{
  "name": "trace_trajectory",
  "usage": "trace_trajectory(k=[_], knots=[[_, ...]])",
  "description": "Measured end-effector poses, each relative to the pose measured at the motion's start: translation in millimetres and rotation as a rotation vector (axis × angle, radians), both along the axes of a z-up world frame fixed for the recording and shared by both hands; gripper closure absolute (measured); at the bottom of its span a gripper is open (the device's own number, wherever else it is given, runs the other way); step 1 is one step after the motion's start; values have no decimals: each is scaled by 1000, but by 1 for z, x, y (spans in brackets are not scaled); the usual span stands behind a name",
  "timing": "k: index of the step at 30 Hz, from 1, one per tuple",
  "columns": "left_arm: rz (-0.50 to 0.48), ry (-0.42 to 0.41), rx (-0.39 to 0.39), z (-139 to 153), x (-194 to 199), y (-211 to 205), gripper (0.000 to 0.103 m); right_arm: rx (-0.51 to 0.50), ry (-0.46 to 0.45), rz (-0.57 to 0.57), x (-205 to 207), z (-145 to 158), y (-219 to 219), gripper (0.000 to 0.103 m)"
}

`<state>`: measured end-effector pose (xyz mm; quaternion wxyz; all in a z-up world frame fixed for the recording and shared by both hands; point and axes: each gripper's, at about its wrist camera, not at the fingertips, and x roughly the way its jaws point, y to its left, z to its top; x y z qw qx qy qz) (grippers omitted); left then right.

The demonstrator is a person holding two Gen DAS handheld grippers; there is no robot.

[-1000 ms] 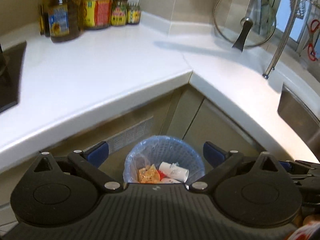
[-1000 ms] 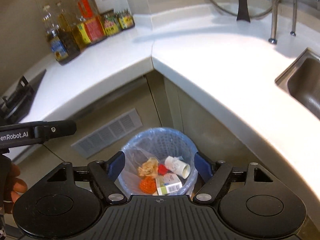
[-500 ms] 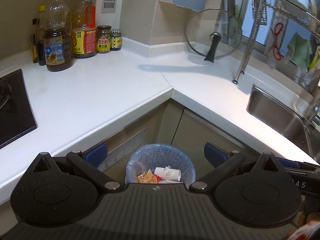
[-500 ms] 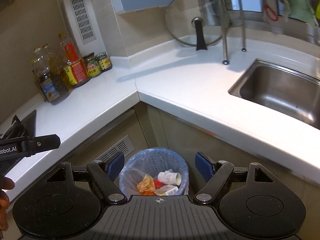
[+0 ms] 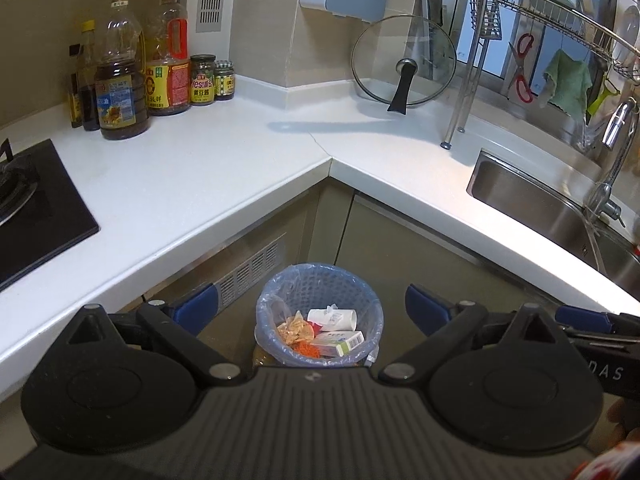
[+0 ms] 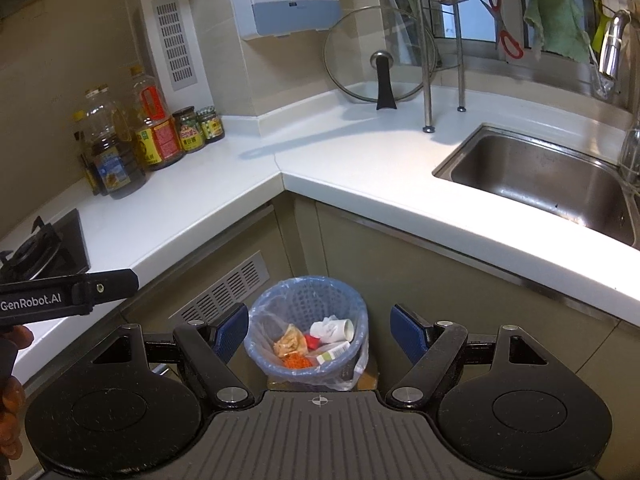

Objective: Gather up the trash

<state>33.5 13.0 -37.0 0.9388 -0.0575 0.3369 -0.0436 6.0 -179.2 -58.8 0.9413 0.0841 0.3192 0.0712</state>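
Observation:
A blue mesh trash bin (image 5: 320, 280) lined with a clear bag stands on the floor in the counter's inner corner; it also shows in the right wrist view (image 6: 308, 292). Inside lie a white paper cup (image 5: 332, 319), a small box (image 5: 340, 342), a crumpled yellow wrapper (image 5: 297, 328) and orange scraps (image 6: 297, 362). My left gripper (image 5: 312, 306) is open and empty, high above the bin. My right gripper (image 6: 319, 330) is open and empty, also above it.
An L-shaped white counter (image 5: 192, 176) carries oil bottles and jars (image 5: 132, 80), a glass pot lid (image 5: 404, 64), a black stove (image 5: 28, 200) at the left and a steel sink (image 6: 540, 176) with a tap at the right. A dish rack hangs above the sink.
Both grippers have risen and pulled back from the bin, so it looks smaller and more of the counter, wall and sink shows. Both stay open and empty.

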Motion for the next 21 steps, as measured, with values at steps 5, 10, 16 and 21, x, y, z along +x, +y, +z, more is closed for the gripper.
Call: trace_trajectory(k=[5,10,16,21], knots=[[25,19,-4,0,-11,-6,4,-2,7,36,-3,0,-3,25],[35,21,-11,2,-21,-14,4,-8,5,57,-5,0,-7,25],[30,12,7,6,-30,-23,4,1,7,65,-10,-1,-9,25],[33,12,12,5,-33,-24,4,-3,18,67,-14,-3,-12,25]])
